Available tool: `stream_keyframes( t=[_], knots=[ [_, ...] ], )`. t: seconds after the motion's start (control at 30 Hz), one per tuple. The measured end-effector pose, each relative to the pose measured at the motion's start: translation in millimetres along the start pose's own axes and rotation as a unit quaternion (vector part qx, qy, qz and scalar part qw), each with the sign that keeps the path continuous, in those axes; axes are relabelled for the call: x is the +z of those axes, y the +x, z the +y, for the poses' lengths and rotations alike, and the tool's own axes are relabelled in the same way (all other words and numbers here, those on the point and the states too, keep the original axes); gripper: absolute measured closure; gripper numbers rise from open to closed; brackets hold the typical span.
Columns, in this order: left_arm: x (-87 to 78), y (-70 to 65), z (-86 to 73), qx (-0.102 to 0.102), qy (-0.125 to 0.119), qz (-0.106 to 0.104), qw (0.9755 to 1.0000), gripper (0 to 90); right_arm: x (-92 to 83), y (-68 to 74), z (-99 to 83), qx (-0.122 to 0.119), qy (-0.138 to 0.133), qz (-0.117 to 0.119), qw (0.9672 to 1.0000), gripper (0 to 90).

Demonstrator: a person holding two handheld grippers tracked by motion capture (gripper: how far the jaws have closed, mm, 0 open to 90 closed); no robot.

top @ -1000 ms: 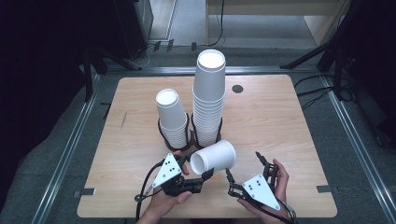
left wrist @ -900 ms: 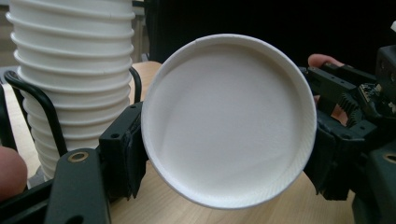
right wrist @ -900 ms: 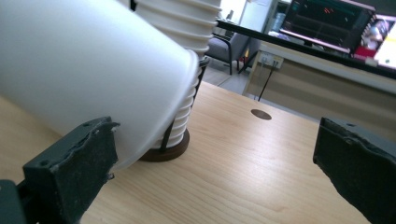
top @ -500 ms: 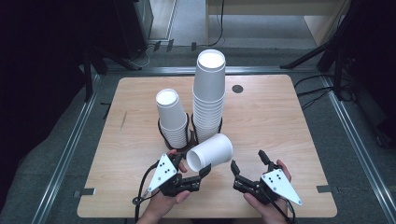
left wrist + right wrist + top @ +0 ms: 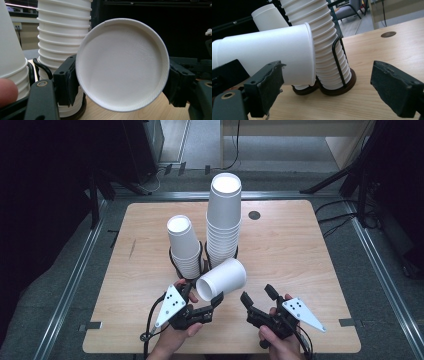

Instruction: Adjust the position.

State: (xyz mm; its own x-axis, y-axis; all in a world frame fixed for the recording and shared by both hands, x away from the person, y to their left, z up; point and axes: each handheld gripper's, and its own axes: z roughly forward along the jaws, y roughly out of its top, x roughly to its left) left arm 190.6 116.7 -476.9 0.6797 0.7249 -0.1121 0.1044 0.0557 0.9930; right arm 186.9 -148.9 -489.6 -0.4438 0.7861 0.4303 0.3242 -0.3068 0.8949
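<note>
White paper cup (image 5: 222,280) is clamped in my left tongs (image 5: 212,304), jaws closed on its base end, one pad on each side. The cup lies tipped on its side above the table (image 5: 300,250), rim end pointing toward 1 o'clock in the high view. In the left gripper view the cup's round bottom (image 5: 122,63) faces the camera, with a black pad against it at 9 o'clock and another at 3 o'clock.

My right tongs (image 5: 259,296) sit at about 3 o'clock of the cup, near it but apart — jaws have just been closing, yet they stand parted, with nothing between them. In the right gripper view the two pads bracket bare table; the held cup (image 5: 269,53) is off at 10 o'clock, its rim just beside the left pad, not pressed by it.

Behind the held cup, at 12 o'clock, stand two stacks of upturned white cups in black wire holders with round dark bases: short stack (image 5: 182,245) at 11 o'clock, tall stack (image 5: 224,217) at 12 o'clock to 1 o'clock. Held cup's rim is close to the foot of the tall stack; contact — cannot tell.

Small dark round hole (image 5: 254,215) in the tabletop at 1 o'clock of the tall stack, well apart from both tongs.
</note>
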Motion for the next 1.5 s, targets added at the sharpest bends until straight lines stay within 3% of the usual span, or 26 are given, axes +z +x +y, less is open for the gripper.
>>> stream_keyframes(
  t=[0.07, 0.1, 0.13, 0.27, 0.4, 0.47, 0.6, 0.67, 0.7, 0.77, 0.83, 0.9, 0.93, 0.97, 1.03, 1.07, 1.1, 1.13, 1.17, 1.27, 1.3, 1.37, 1.43, 1.5],
  knots=[
    [-0.6, 0.3, 0.9, -0.002, -0.005, 0.002, 1.0000, 26.0, 0.4, -1.9, 2.0, 0.021, 0.003, 0.009, 0.9997, 11.3],
    [-1.0, 0.3, 1.3, -0.003, -0.006, 0.002, 1.0000, 26.0, -0.1, -2.7, 5.7, 0.046, -0.001, 0.015, 0.9989, 11.6],
    [-1.2, 0.4, 1.7, -0.003, -0.008, 0.003, 1.0000, 26.0, -0.1, -2.7, 5.7, 0.046, -0.001, 0.015, 0.9989, 11.6],
    [-2.7, -0.3, 3.2, -0.001, -0.016, 0.005, 0.9999, 25.9, -0.8, 2.0, 12.3, 0.096, -0.006, 0.041, 0.9945, 11.4],
    [-3.9, -0.8, 4.0, -0.002, -0.027, 0.005, 0.9996, 25.9, 1.2, 9.4, 13.6, 0.123, -0.003, 0.045, 0.9914, 8.9],
    [-4.0, -1.1, 4.0, 0.003, -0.029, 0.007, 0.9996, 25.9, 3.2, 11.1, 12.5, 0.147, 0.002, 0.046, 0.9881, 7.1],
    [-3.8, -1.8, 3.0, 0.008, -0.035, 0.010, 0.9993, 25.8, 7.6, 11.8, 8.8, 0.210, 0.023, 0.045, 0.9763, 2.5],
    [-3.7, -1.9, 2.3, 0.009, -0.038, 0.010, 0.9992, 25.8, 9.6, 10.6, 6.5, 0.264, 0.022, 0.036, 0.9637, 1.7],
    [-3.7, -2.1, 1.9, 0.010, -0.040, 0.010, 0.9991, 25.8, 9.6, 10.6, 6.5, 0.264, 0.022, 0.036, 0.9637, 1.7],
    [-3.2, -2.9, 1.3, 0.014, -0.042, 0.014, 0.9989, 25.8, 11.5, 9.4, 5.3, 0.303, 0.025, 0.045, 0.9516, 0.2],
    [-2.9, -3.1, 0.6, 0.019, -0.043, 0.014, 0.9988, 25.8, 12.4, 10.9, 4.9, 0.328, 0.026, 0.048, 0.9431, 0.0],
    [-2.3, -3.5, 0.0, 0.020, -0.042, 0.014, 0.9988, 25.8, 11.8, 11.6, 4.7, 0.378, 0.034, 0.057, 0.9232, 0.0],
    [-2.2, -3.6, -0.3, 0.021, -0.041, 0.013, 0.9989, 25.8, 13.3, 11.9, 3.1, 0.428, 0.038, 0.071, 0.9001, 0.0],
    [-1.9, -3.9, -0.7, 0.021, -0.040, 0.013, 0.9989, 25.8, 13.3, 11.9, 3.1, 0.428, 0.038, 0.071, 0.9001, 0.0],
    [-1.4, -5.0, -1.4, 0.025, -0.040, 0.013, 0.9988, 25.8, 14.3, 14.4, 3.3, 0.451, 0.035, 0.080, 0.8880, 0.0],
    [-1.1, -5.6, -1.8, 0.027, -0.039, 0.012, 0.9988, 25.8, 15.4, 16.3, 4.1, 0.466, 0.032, 0.091, 0.8794, 0.0],
    [-1.0, -6.1, -2.0, 0.028, -0.039, 0.012, 0.9988, 25.8, 16.7, 17.9, 4.7, 0.476, 0.033, 0.091, 0.8742, 0.0],
    [-0.6, -6.8, -2.4, 0.029, -0.039, 0.011, 0.9988, 25.8, 17.7, 18.8, 4.6, 0.479, 0.033, 0.087, 0.8727, 0.0],
    [-0.4, -7.3, -2.6, 0.029, -0.039, 0.011, 0.9988, 25.8, 19.4, 20.5, 5.3, 0.493, 0.034, 0.091, 0.8648, 0.0],
    [0.4, -8.7, -3.2, 0.032, -0.039, 0.010, 0.9987, 25.8, 25.8, 24.0, 5.1, 0.510, 0.037, 0.093, 0.8546, 0.0],
    [0.5, -9.1, -3.5, 0.034, -0.038, 0.011, 0.9987, 25.8, 25.8, 24.0, 5.1, 0.510, 0.037, 0.093, 0.8546, 0.0],
    [1.0, -9.7, -4.1, 0.035, -0.037, 0.010, 0.9986, 25.8, 28.3, 25.4, 5.2, 0.520, 0.038, 0.099, 0.8476, 0.0],
    [1.3, -10.0, -4.7, 0.036, -0.036, 0.010, 0.9987, 25.8, 30.4, 26.3, 5.7, 0.525, 0.041, 0.098, 0.8445, 0.0],
    [1.8, -10.8, -5.2, 0.037, -0.036, 0.009, 0.9986, 25.8, 33.9, 27.0, 6.0, 0.539, 0.046, 0.101, 0.8351, 0.0]
  ],
)
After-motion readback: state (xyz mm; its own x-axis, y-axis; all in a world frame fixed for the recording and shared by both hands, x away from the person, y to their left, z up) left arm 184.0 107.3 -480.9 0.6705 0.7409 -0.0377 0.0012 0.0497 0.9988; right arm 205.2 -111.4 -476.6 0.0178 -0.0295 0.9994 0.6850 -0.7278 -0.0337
